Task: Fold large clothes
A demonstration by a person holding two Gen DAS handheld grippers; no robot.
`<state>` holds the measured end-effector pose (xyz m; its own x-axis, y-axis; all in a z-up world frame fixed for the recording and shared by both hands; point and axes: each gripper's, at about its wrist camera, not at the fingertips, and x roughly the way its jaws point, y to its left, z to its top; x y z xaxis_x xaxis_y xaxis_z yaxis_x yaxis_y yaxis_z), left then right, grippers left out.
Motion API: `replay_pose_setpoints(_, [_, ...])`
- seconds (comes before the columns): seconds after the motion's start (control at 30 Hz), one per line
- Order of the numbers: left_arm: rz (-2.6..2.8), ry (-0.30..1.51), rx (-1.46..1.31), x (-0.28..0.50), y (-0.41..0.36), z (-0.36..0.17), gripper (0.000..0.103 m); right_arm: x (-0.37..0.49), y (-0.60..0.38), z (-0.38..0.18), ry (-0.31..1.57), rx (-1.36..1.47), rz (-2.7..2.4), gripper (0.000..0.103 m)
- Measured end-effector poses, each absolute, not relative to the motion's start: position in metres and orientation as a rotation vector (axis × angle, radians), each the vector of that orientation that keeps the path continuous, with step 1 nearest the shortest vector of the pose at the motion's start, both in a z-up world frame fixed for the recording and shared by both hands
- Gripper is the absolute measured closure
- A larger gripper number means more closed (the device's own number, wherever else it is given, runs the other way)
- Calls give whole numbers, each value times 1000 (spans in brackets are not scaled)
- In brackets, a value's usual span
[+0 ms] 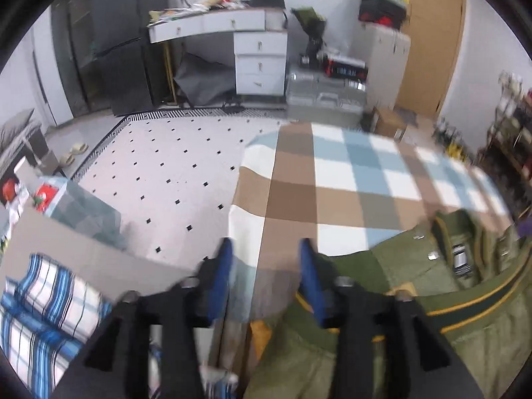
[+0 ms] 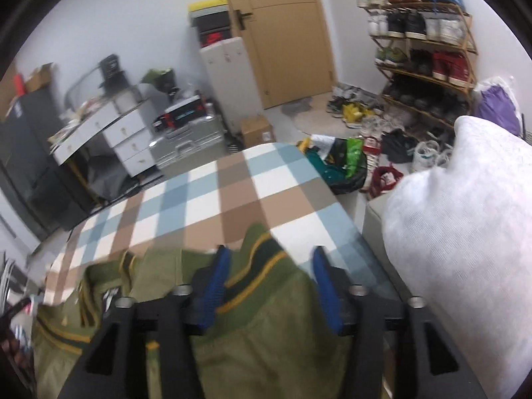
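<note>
An olive green jacket (image 1: 415,296) with dark green and yellow striped trim lies crumpled on the near end of a table under a blue, brown and white checked cloth (image 1: 332,179). My left gripper (image 1: 266,249) is open and empty, above the jacket's left edge. In the right wrist view the jacket (image 2: 252,329) fills the near foreground, its striped cuff (image 2: 262,256) lying between the fingers of my right gripper (image 2: 271,256), which is open and above the cloth (image 2: 212,196).
A large white cushion (image 2: 459,249) rests at the right. A shoe rack (image 2: 422,50) and scattered shoes stand by the door. A white desk (image 1: 239,40) and a grey toolbox (image 1: 322,96) sit beyond the table. A blue striped garment (image 1: 46,306) lies at the left.
</note>
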<state>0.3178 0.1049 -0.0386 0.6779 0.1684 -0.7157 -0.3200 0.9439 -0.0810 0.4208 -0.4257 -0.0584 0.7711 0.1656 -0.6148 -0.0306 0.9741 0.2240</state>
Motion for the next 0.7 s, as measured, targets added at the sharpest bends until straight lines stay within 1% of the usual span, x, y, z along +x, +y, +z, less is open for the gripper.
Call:
replay_pose_setpoints(0.03, [263,766,-221,309,106,-35,55,413,-428,-58,688,209,116,42])
replay_pose_setpoints(0.13, [189,753,-247,284,93,-24,51,383,-433,-54,709,238,187,39])
replay_pose_setpoints(0.17, [156,750,-254,272,85,-21,47,372,-434,-53,711,243,207,37])
replay_pose_setpoints(0.2, [128,751,-251,262,77,-19,42,362,-433,-53,716,241,227,34])
replay_pose_setpoints(0.33, [39,737,-193,222,38,-18,35,317,-419,-57,725,208,286,30])
replay_pose_setpoints(0.4, [9,714,-173,197,17,-23,18,293,-408,-62,736,175,312,27])
replay_pose_setpoints(0.47, [-36,707,-138,183,-2,-28,16,275,-397,-68,743,133,342,27])
replay_pose_setpoints(0.53, [-84,721,-87,174,-26,-37,12,259,-385,-74,739,91,362,24])
replay_pose_setpoints(0.57, [-100,727,-64,171,-36,-42,5,252,-377,-78,738,63,367,24])
replay_pose_setpoints(0.6, [-119,733,-27,170,-48,-48,1,246,-368,-82,735,26,375,23])
replay_pose_setpoints(0.7, [-136,729,16,169,-69,-60,1,231,-343,-88,705,-67,368,23])
